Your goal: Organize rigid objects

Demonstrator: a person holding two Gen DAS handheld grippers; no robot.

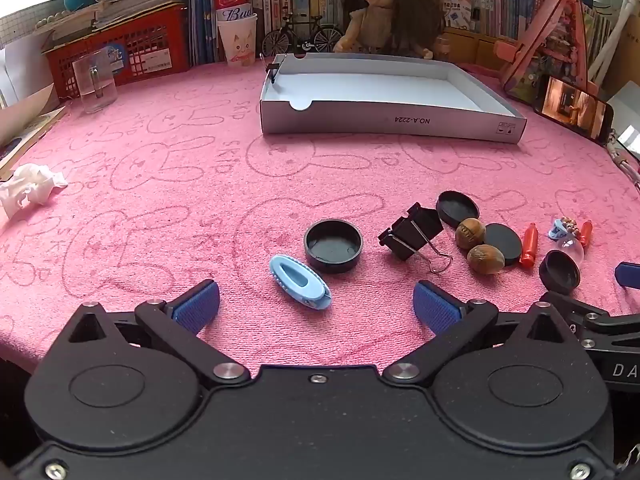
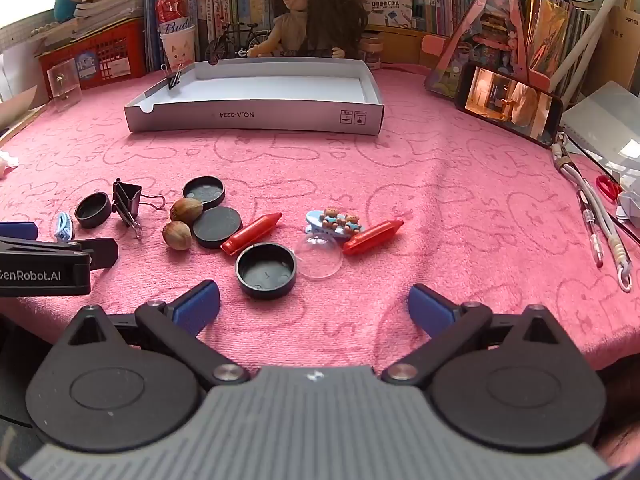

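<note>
Both grippers, left gripper (image 1: 316,300) and right gripper (image 2: 314,300), stand wide and empty: the light, stiff blue clip (image 1: 299,282) lies between the left jaws, best pinched across its narrow sides, and the rigid black cap (image 2: 266,270) sits just ahead of the right jaws, likely slick-rimmed.

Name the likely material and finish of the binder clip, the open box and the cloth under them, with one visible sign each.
Binder clip: probably black painted metal, with shiny wire handles.
Open box: likely matte card, with printed side and thin folded walls.
Cloth: looks like soft pink towelling, with fuzzy nap.
</note>
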